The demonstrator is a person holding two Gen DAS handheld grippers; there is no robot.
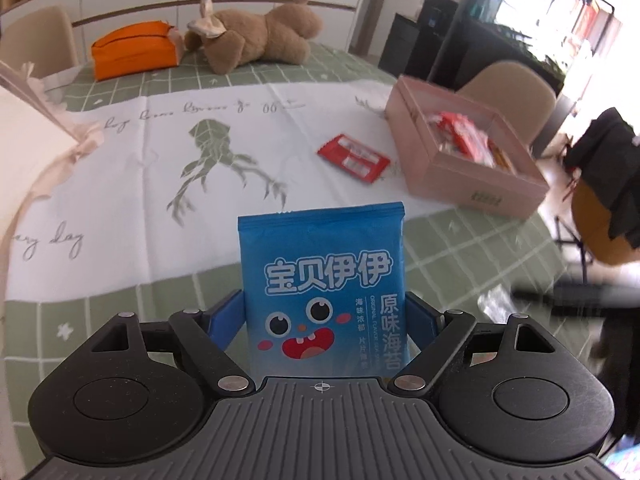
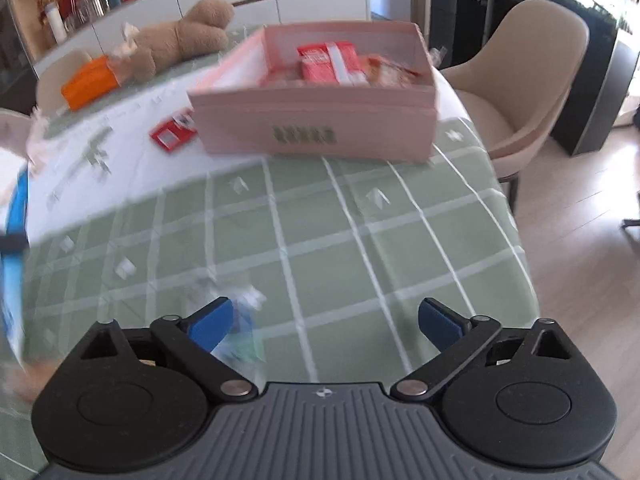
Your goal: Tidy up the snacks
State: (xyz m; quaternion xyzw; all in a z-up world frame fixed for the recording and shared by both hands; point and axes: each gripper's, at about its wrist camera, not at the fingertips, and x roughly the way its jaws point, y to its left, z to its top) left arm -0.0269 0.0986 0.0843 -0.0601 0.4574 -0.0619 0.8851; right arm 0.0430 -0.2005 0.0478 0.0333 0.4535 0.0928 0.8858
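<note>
My left gripper [image 1: 324, 320] is shut on a blue seaweed snack packet [image 1: 322, 264] with a cartoon face, held upright above the tablecloth. A red snack packet [image 1: 354, 158] lies flat on the cloth left of the pink box [image 1: 472, 188], which holds several red and orange snack packs. In the right wrist view the pink box [image 2: 320, 120] stands ahead with red packs inside, and the red snack packet [image 2: 173, 135] lies at its left. My right gripper [image 2: 326, 320] is open above the green checked cloth. A clear, blurred wrapper [image 2: 240, 320] sits by its left finger. The blue packet's edge [image 2: 16, 216] shows at far left.
A brown plush toy [image 1: 256, 36] and an orange pouch [image 1: 134, 48] lie at the table's far side. Beige chairs [image 2: 532, 76] stand by the table's right edge. A white bag with ribbon [image 1: 36, 132] sits at left. A shelf with bottles [image 2: 88, 0] lines the wall.
</note>
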